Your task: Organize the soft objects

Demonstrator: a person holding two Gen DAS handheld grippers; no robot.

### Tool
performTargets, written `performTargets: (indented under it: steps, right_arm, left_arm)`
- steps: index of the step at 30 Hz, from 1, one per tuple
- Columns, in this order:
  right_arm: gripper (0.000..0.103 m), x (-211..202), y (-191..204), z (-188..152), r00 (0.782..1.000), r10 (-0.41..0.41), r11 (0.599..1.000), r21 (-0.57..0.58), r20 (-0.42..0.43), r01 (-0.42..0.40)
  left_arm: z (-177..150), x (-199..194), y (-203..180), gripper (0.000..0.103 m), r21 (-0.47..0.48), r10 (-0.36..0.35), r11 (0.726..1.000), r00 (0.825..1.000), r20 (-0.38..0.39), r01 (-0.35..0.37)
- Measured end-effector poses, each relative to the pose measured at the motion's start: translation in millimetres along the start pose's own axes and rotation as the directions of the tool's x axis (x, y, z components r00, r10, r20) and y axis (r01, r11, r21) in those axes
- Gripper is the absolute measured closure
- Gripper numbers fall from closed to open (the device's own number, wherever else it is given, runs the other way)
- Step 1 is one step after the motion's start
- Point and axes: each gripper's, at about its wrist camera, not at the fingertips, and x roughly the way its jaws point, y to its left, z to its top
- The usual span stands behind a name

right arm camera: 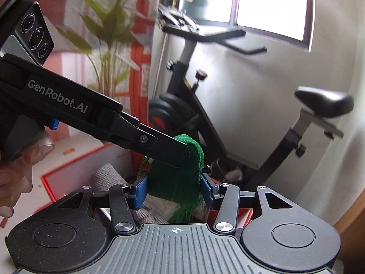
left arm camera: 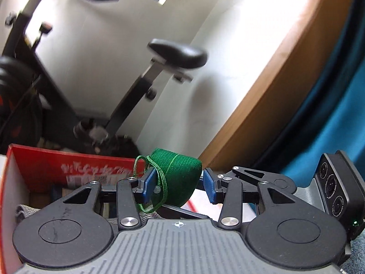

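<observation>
One green fabric item (left arm camera: 180, 178), soft and folded, w/ a loose green cord loop on its left side, sits up in the air between both pairs of jaws at once. Left gripper (left arm camera: 180, 186): jaws partly spread, the left blue pad pressing the cord and cloth, the cloth reaching across to the right pad, so it is pinching the fabric. Right gripper (right arm camera: 174, 190): jaws partly spread, both blue pads against the sides of the same green piece (right arm camera: 175, 178), green fringe hanging down below them. In the right wrist view the left gripper's black finger comes in from the upper left and lies over the top of the cloth, covering part of it; a hand (right arm camera: 13, 173) holds that gripper at the far left edge. Beyond the jaws in both views: 1 black exercise bike (right arm camera: 228, 105), w/ 1 saddle (left arm camera: 178, 53) above and behind the cloth, against a white wall; blurred. Left of and below the left jaws: 1 red box (left arm camera: 57, 166) w/ white lettering on its inner wall, open, contents too dim to tell. Right of the left jaws: a wood panel edge (left arm camera: 285, 80) and teal cloth (left arm camera: 337, 125). Left of and behind the right jaws: 1 leafy plant (right arm camera: 109, 34), an orange-edged white surface (right arm camera: 75, 159), and grey knit fabric (right arm camera: 107, 175) just under the jaws. One window (right arm camera: 269, 4) sits high behind the bike.
</observation>
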Motion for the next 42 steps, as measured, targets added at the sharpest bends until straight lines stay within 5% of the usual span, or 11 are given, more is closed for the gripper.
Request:
performTargets:
  steps: [8, 16, 23, 28, 33, 38, 42]
  right_arm:
    - [0.058, 70.6, -18.9, -24.1, 0.984, -0.028, 0.998, 0.057, -0.177, 0.038]
    - [0.056, 99.0, -34.8, -37.7, 0.951, -0.067, 0.987, 0.118, -0.303, 0.107]
    - [0.052, 88.0, -30.9, -36.8, 0.952, -0.085, 0.985, 0.118, -0.295, 0.124]
    - [0.031, 61.7, -24.0, -30.9, 0.962, -0.093, 0.984, 0.123, -0.256, 0.128]
    - [0.002, 28.6, -13.1, -27.8, 0.976, -0.099, 0.982, 0.142, -0.194, 0.128]
    - [0.0, -2.3, -4.8, -28.9, 0.985, -0.1, 0.971, 0.202, -0.143, 0.128]
    - [0.0, -21.9, 2.3, -33.2, 0.988, -0.102, 0.962, 0.24, -0.118, 0.129]
  left_arm:
    - [-13.6, 61.6, 39.3, 0.058, -0.054, 0.023, 0.998, 0.992, -0.123, -0.03]
    - [-18.2, 55.5, 48.7, 0.058, -0.027, 0.102, 0.994, 0.986, -0.134, -0.107]
    - [-12.2, 32.5, 40.9, 0.058, 0.057, 0.181, 0.983, 0.979, -0.097, -0.176]
    - [-11.1, 8.9, 30.0, 0.053, 0.111, 0.24, 0.966, 0.968, -0.071, -0.232]
    - [-16.7, -22.5, 19.0, 0.034, 0.141, 0.289, 0.949, 0.957, -0.03, -0.282]
    - [-24.8, -59.4, 9.6, 0.0, 0.146, 0.32, 0.937, 0.947, 0.016, -0.318]
    - [-32.0, -82.9, 2.4, 0.0, 0.147, 0.344, 0.926, 0.938, 0.045, -0.347]
